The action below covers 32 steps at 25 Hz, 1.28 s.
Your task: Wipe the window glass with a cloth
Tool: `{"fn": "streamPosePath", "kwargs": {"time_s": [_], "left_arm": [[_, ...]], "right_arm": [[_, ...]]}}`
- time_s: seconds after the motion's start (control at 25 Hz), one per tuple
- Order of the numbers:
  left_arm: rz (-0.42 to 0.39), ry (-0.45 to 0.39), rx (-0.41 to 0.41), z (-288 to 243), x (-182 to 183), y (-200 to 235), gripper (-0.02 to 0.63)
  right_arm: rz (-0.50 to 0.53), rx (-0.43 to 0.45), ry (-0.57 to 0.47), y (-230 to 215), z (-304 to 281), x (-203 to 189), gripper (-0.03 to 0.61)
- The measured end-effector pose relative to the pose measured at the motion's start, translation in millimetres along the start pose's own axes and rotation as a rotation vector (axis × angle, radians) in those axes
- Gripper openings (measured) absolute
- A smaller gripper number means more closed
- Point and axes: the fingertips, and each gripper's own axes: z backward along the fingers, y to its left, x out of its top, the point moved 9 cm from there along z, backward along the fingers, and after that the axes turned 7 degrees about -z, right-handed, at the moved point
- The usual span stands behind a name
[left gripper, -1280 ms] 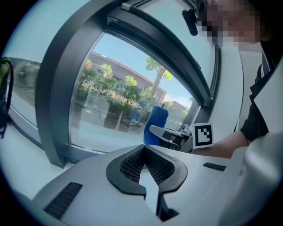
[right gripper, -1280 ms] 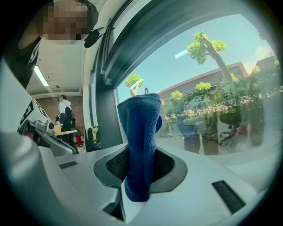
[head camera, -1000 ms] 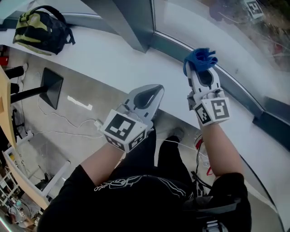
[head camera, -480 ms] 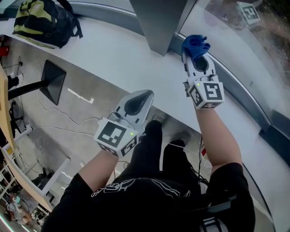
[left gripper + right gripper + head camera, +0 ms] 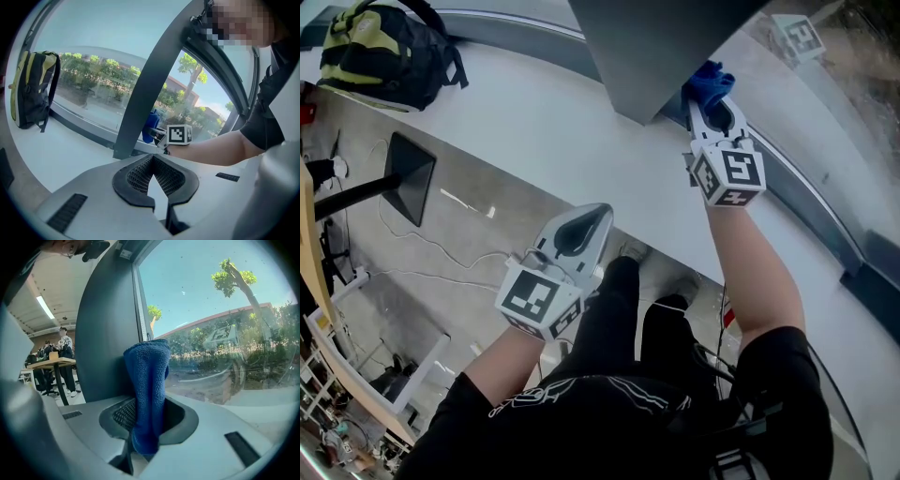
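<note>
The right gripper (image 5: 710,101) had its jaws clamped on the blue cloth (image 5: 710,82), just beside the grey pillar (image 5: 656,47) and near the window glass (image 5: 211,310). The left gripper (image 5: 598,214), jaws together and empty, hung by the white sill (image 5: 516,122), above a concrete floor (image 5: 422,253) strewn with cables. A backpack (image 5: 380,52) lay on the sill's far end.

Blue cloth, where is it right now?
In the head view, the blue cloth is at upper right, clamped in the right gripper, just right of the grey window pillar and near the window glass.
</note>
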Motion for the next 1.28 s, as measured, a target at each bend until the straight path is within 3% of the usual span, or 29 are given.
{"fn": "streamPosePath", "kwargs": {"time_s": [0.56,1.28], "left_arm": [[-0.044,0.019,-0.088,-36.0,5.1,-35.2,0.005],[-0.217,0.088,-0.27,-102.5,-6.7,-188.0,0.005]], "right_arm": [[-0.023,-0.062,-0.003,-41.4,54.3,-6.9,0.094],[-0.066,-0.308,-0.055,-179.1,241.6,-37.5,0.094]]}}
